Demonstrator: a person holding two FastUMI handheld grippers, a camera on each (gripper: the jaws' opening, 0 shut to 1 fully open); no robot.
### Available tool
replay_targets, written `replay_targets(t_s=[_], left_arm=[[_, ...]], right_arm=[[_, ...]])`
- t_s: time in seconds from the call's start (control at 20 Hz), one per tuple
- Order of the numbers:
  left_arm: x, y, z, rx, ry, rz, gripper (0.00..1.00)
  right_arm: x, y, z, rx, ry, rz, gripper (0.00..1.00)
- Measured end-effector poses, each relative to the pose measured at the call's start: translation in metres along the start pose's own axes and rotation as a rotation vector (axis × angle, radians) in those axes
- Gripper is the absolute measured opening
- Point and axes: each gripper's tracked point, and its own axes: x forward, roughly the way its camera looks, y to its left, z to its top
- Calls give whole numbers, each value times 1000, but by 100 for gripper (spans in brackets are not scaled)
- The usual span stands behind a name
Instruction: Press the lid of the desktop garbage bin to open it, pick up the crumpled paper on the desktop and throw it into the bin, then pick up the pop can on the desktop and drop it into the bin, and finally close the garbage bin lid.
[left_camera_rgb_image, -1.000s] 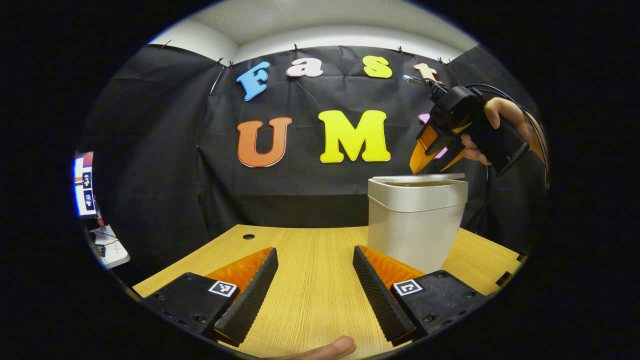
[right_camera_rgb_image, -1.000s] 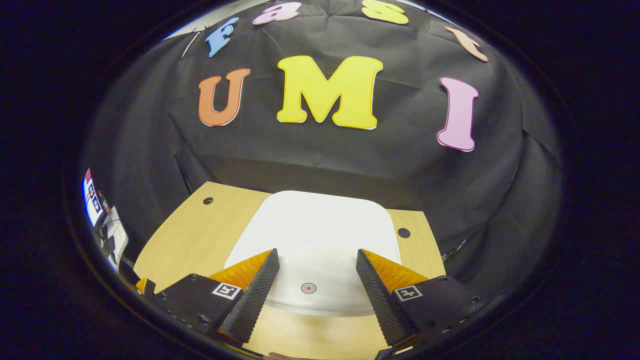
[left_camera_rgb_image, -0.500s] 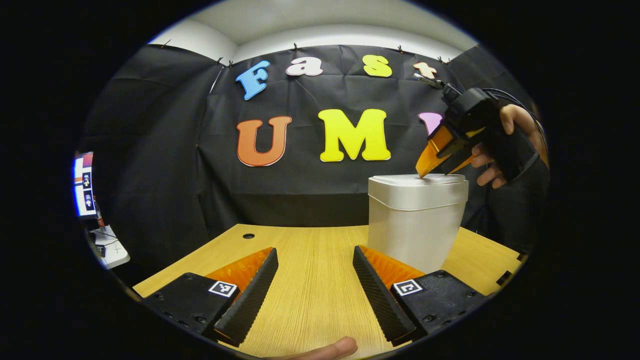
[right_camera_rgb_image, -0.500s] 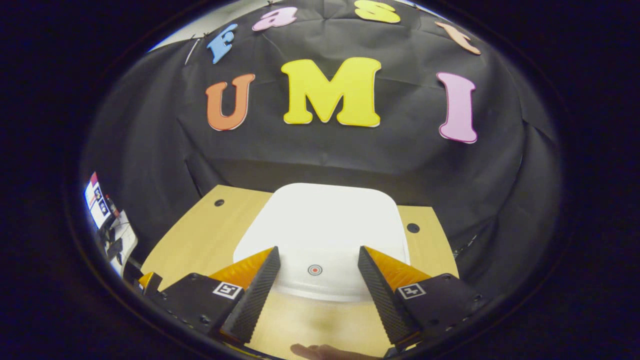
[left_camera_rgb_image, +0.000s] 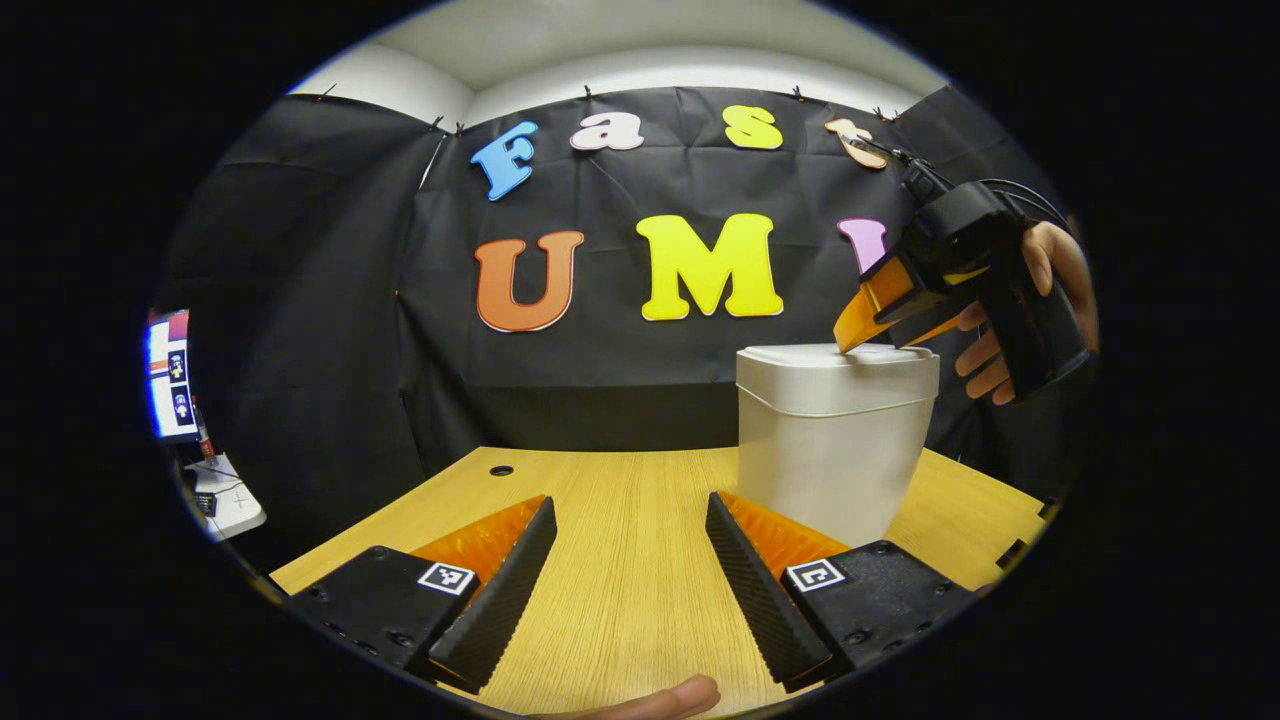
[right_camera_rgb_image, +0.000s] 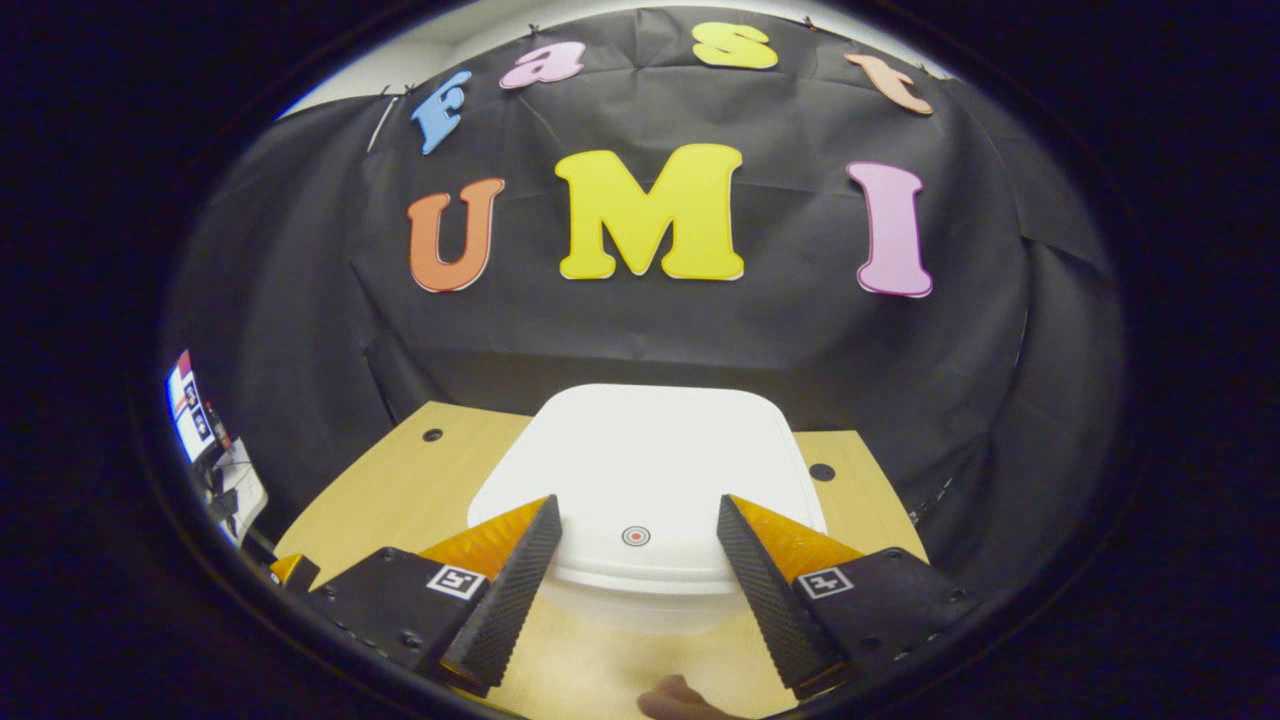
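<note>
Black cloth hangs behind a wooden table (left_camera_rgb_image: 620, 560). On the table stands the white garbage bin (left_camera_rgb_image: 830, 450), toward the right side in the left gripper view. Its lid (right_camera_rgb_image: 640, 470) is flat and closed now; a second ago it was tipped up a little. The lid has a small red ring mark (right_camera_rgb_image: 636, 536).

The right gripper (left_camera_rgb_image: 850, 340) points down with its tip at the lid's top. Its fingers are apart, holding nothing. It has pulled back a bit. The left gripper (left_camera_rgb_image: 630, 590) hangs low over the table, fingers wide apart and empty. It has not moved.

Small square code tags (left_camera_rgb_image: 446, 577) sit on the fingers. I cannot read any words.
</note>
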Motion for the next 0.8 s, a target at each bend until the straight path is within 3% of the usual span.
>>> replay_targets(t_s=[0.3,0.8], left_arm=[[-4,-18,1,-45,0,-55,97],[-20,-5,21,-37,-56,-21,97]], right_arm=[[-8,-8,-8,11,-287,-7,98],[-97,-40,-75,-36,-419,-134,96]])
